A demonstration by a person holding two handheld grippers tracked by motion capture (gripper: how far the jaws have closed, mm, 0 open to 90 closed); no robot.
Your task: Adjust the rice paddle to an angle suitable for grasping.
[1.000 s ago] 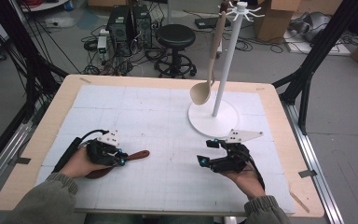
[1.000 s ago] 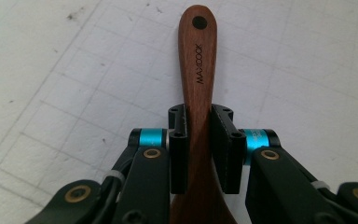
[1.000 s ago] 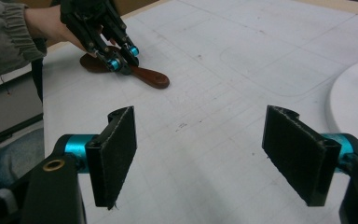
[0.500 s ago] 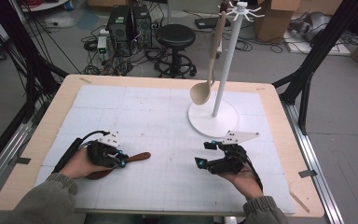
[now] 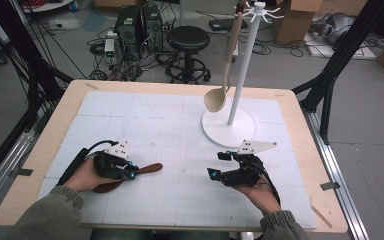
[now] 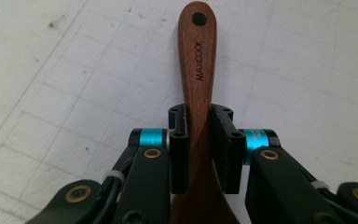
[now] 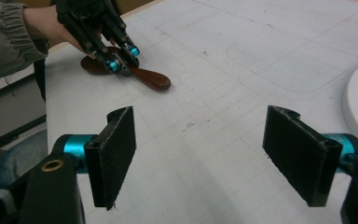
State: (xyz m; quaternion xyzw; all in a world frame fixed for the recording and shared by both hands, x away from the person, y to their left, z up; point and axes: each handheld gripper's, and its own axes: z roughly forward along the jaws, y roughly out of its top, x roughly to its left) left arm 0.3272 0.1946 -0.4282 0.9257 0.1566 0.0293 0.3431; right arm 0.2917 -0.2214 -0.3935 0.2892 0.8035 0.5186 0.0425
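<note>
Two spoons are in play: a dark one [image 5: 145,169] lies flat on the mat, well in front and left of the white stand [image 5: 230,127], and a pale one [image 5: 221,80] hangs from a hook of that stand. The left gripper [image 6: 199,140] is clamped on the dark spoon's handle, pads pressing both sides just above where the handle widens toward the bowl; the hole end points away, toward the stand. The right gripper [image 7: 212,161] hovers nearer the stand's base with jaws wide and nothing between them.

As a judgement, the dark spoon looks like hardwood: light, stiff, not fragile, with a smooth finish that could slip or pivot in a narrow pinch. Holding low on the handle leaves the hole end free for a hook.
</note>
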